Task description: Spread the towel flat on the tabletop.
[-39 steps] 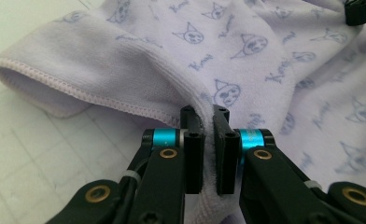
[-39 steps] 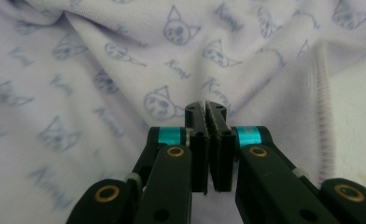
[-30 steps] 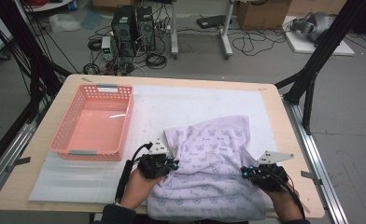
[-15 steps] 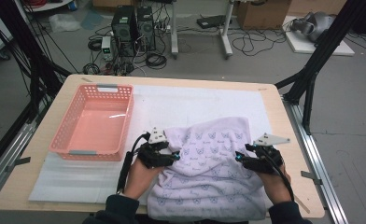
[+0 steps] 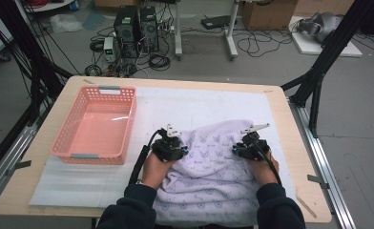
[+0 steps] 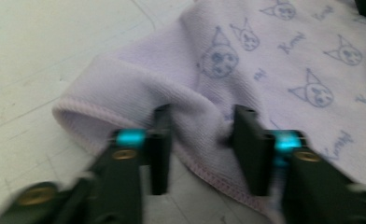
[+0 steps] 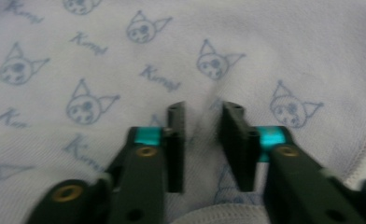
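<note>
Cloth handling at the near half of the counter (image 5: pixel 299 157): a lilac towel (image 5: pixel 213 176) printed with cat faces lies spread from mid-counter to the near edge, right of the empty pink basket (image 5: pixel 97 126). Compared with a second ago, both hands have travelled away from the person, carrying the towel's far edge farther across the counter. Both pairs of tongs have just been closing. The left tongs (image 5: pixel 171 149) (image 6: pixel 202 140) pinch a raised fold at the towel's left hem, cloth bunched between the jaws. The right tongs (image 5: pixel 247 149) (image 7: pixel 202 140) stand nearly together over the towel's right part, a thin ridge of cloth apparently caught between them. Judged from this, a fresh two-point grip is established, probably for spreading or folding the towel.
</note>
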Tool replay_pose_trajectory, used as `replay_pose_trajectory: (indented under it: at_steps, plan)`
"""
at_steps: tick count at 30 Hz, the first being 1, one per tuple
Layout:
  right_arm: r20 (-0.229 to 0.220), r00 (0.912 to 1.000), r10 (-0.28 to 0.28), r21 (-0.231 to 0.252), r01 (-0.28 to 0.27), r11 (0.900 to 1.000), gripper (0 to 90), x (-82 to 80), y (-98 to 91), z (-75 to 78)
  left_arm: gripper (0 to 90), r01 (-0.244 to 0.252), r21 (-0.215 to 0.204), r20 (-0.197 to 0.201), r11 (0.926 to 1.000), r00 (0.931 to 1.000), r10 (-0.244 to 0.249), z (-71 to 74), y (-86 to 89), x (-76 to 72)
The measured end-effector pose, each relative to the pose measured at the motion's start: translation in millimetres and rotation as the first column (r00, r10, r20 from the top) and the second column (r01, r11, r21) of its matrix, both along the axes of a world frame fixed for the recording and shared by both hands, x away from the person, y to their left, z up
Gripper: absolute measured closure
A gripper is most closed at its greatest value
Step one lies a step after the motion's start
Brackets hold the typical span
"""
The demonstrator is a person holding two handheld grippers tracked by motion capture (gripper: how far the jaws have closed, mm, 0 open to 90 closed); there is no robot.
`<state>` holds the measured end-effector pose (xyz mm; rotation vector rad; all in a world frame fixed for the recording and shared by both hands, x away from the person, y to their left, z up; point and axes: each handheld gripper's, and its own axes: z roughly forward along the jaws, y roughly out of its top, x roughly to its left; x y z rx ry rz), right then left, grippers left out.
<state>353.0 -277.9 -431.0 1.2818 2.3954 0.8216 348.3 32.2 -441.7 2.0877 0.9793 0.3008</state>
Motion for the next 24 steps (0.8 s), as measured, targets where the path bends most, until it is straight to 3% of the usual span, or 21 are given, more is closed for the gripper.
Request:
replay_pose_trajectory:
  at_steps: [3, 8, 13, 15, 21, 24]
  plan:
    - [0.001, 0.9998, 0.019, -0.014, -0.019, 0.9997, 86.6, -5.3, -0.5, 2.1, 82.9, 0.018, 0.016, -0.003, 0.9997, 0.9998, -0.018, 3.7, 3.1, -4.0]
    - [0.045, 0.9974, 0.056, 0.031, -0.057, 0.9979, 86.6, -25.6, -8.7, 8.8, 82.8, 0.040, -0.028, 0.018, 0.9988, 0.9991, -0.039, 10.8, 12.4, -20.7]
    - [0.067, 0.9949, 0.076, 0.066, -0.080, 0.9946, 86.6, -48.5, -17.5, 14.2, 82.7, 0.065, -0.070, 0.003, 0.9955, 0.9979, -0.065, 11.3, 21.5, -39.7]
    - [0.067, 0.9930, 0.097, 0.064, -0.102, 0.9927, 86.5, -57.7, -19.2, 16.1, 82.6, 0.073, -0.096, -0.008, 0.9927, 0.9972, -0.074, 10.4, 24.5, -46.5]
    - [0.051, 0.9887, 0.141, 0.064, -0.144, 0.9875, 86.5, -84.6, -21.0, 20.3, 82.6, 0.115, -0.088, -0.015, 0.9894, 0.9930, -0.117, 9.3, 26.4, -68.5]
    - [0.014, 0.9892, 0.146, 0.051, -0.146, 0.9880, 86.5, -94.0, -21.8, 18.2, 82.1, 0.138, -0.081, -0.034, 0.9872, 0.9895, -0.141, 7.4, 26.9, -75.6]
